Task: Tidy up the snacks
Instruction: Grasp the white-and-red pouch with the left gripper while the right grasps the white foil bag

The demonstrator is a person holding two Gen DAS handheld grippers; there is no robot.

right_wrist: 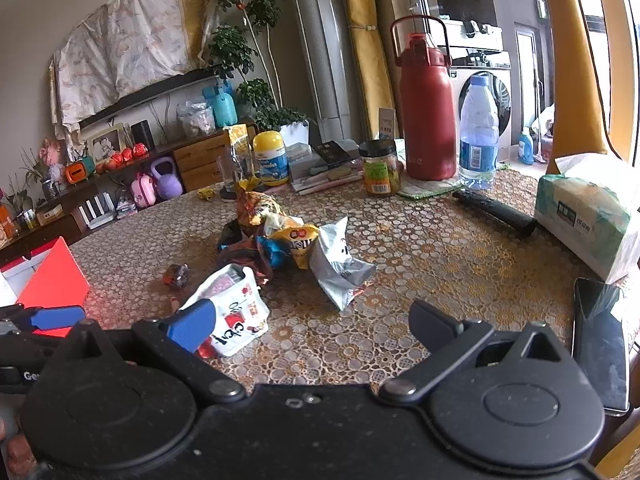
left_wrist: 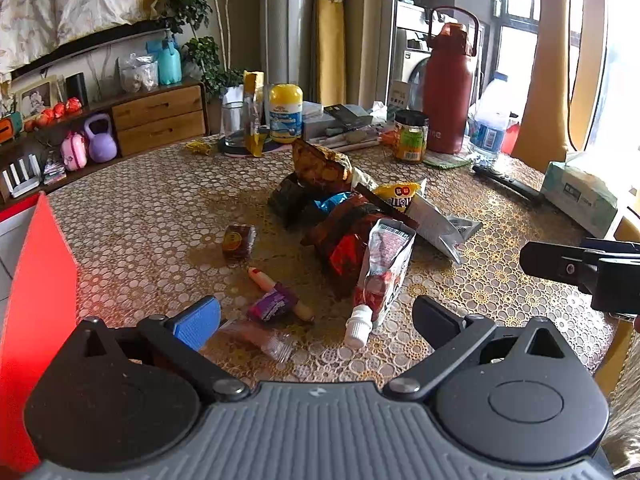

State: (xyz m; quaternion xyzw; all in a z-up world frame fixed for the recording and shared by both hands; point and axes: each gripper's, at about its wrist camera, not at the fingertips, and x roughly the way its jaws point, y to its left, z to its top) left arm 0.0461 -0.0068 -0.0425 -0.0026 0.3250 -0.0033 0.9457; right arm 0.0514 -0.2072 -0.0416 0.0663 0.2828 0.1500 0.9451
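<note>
Both hand-held grippers, left (left_wrist: 316,322) and right (right_wrist: 312,326), hovered spread wide and empty above snack packets (left_wrist: 344,216) heaped on the patterned tabletop (left_wrist: 152,216).

Snack pile (left_wrist: 344,204) heaped mid-table (left_wrist: 140,208); pouch (left_wrist: 380,276) at its near edge, sausage (left_wrist: 280,292) and candy (left_wrist: 239,241) to its left. Box (left_wrist: 36,300) at far left, tissues (right_wrist: 592,216) far right, flask (right_wrist: 426,108) and bottle (right_wrist: 478,132) behind.
</note>
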